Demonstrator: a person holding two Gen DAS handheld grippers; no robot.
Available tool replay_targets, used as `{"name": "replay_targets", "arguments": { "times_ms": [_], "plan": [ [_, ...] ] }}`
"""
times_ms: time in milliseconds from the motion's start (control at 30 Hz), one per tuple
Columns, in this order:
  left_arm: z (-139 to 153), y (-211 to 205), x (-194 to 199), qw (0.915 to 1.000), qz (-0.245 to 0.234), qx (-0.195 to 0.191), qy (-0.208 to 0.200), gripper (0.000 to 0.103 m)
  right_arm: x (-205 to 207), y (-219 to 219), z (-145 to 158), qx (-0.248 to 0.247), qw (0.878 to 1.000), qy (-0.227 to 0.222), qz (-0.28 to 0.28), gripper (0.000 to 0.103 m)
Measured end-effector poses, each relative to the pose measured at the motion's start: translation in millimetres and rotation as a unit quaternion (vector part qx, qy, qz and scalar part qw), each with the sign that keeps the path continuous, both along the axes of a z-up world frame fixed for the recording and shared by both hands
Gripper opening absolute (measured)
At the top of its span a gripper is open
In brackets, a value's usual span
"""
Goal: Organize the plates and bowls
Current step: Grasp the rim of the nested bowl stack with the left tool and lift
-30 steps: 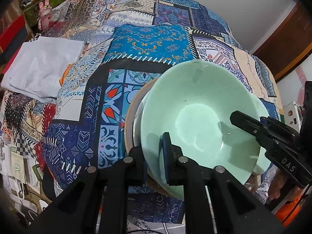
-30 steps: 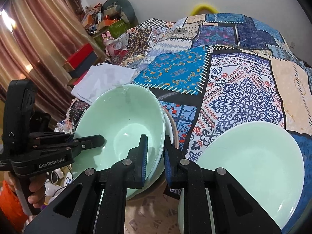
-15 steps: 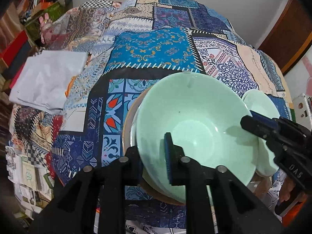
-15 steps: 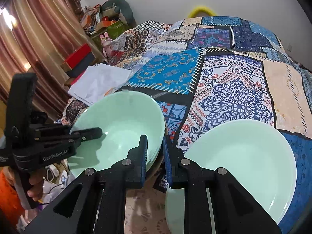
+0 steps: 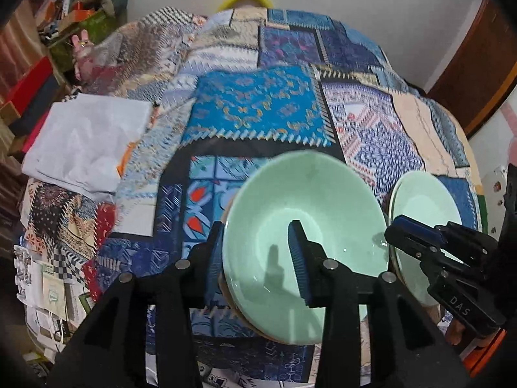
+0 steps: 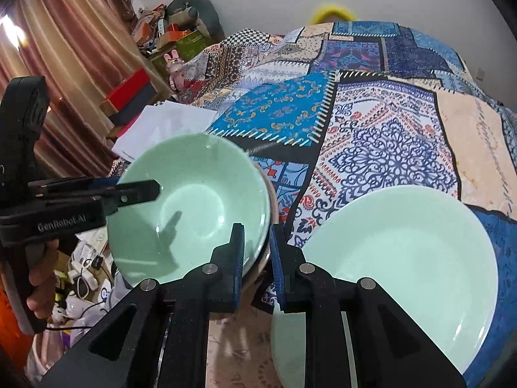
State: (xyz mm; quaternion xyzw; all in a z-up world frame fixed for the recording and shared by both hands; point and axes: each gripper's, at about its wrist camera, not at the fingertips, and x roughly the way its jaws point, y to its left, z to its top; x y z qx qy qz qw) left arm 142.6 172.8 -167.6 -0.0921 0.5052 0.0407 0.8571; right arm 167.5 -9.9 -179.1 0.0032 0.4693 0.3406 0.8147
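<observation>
A pale green bowl (image 5: 310,213) (image 6: 194,200) sits on top of a stack with a tan rim under it, on the patchwork bedspread. My left gripper (image 5: 257,252) has opened wide, one finger outside the bowl's left rim and one inside. My right gripper (image 6: 257,252) stands at the bowl's right rim with a narrow gap between the pads, one pad inside and one outside; it also shows in the left wrist view (image 5: 404,229). A pale green plate (image 6: 400,265) (image 5: 423,207) lies to the right of the bowl.
A folded white cloth (image 5: 84,139) lies on the bed's left side. The patchwork bedspread (image 6: 381,123) stretches away behind the dishes. Boxes and clutter (image 6: 174,32) stand by the curtain at the far left. A brown door (image 5: 478,61) is at the right.
The bowl has come down level onto the stack. My left gripper's fingers have spread apart from the rim. My right gripper's gap has widened slightly.
</observation>
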Motion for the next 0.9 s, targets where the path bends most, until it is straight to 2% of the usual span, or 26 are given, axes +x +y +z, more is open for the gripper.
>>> {"name": "replay_targets", "arguments": {
  "times_ms": [133, 267, 333, 467, 533, 800, 900],
  "plan": [
    [2.3, 9.0, -9.1, 0.9999, 0.010, -0.009, -0.006, 0.041, 2.2, -1.3, 1.2, 0.001, 1.000, 0.002, -0.002, 0.017],
    [-5.6, 18.9, -18.7, 0.9996, 0.021, -0.020, 0.002, 0.042, 4.4, -3.3, 0.6, 0.004, 1.000, 0.005, -0.008, 0.031],
    [-14.0, 22.2, -21.8, 0.9992, 0.020, -0.032, 0.014, 0.042, 5.4, -2.8, -0.8, 0.003, 1.000, 0.006, -0.009, 0.035],
    [-32.4, 24.3, -23.8, 0.9981, 0.014, -0.048, 0.036, 0.042, 8.5, 3.0, -6.0, -0.003, 1.000, 0.012, -0.004, 0.035],
    [-40.2, 25.8, -24.2, 0.9965, 0.012, -0.071, 0.042, 0.042, 10.0, 5.9, -8.7, -0.004, 1.000, 0.014, -0.002, 0.035],
    [-61.8, 23.2, -17.8, 0.9921, 0.007, -0.111, 0.058, 0.043, 16.9, 22.8, -23.2, -0.004, 0.999, 0.040, 0.012, 0.036],
    [-64.6, 21.9, -16.7, 0.9909, 0.006, -0.124, 0.053, 0.043, 16.3, 29.6, -29.2, -0.013, 0.999, 0.042, 0.018, 0.038]
  ]
}}
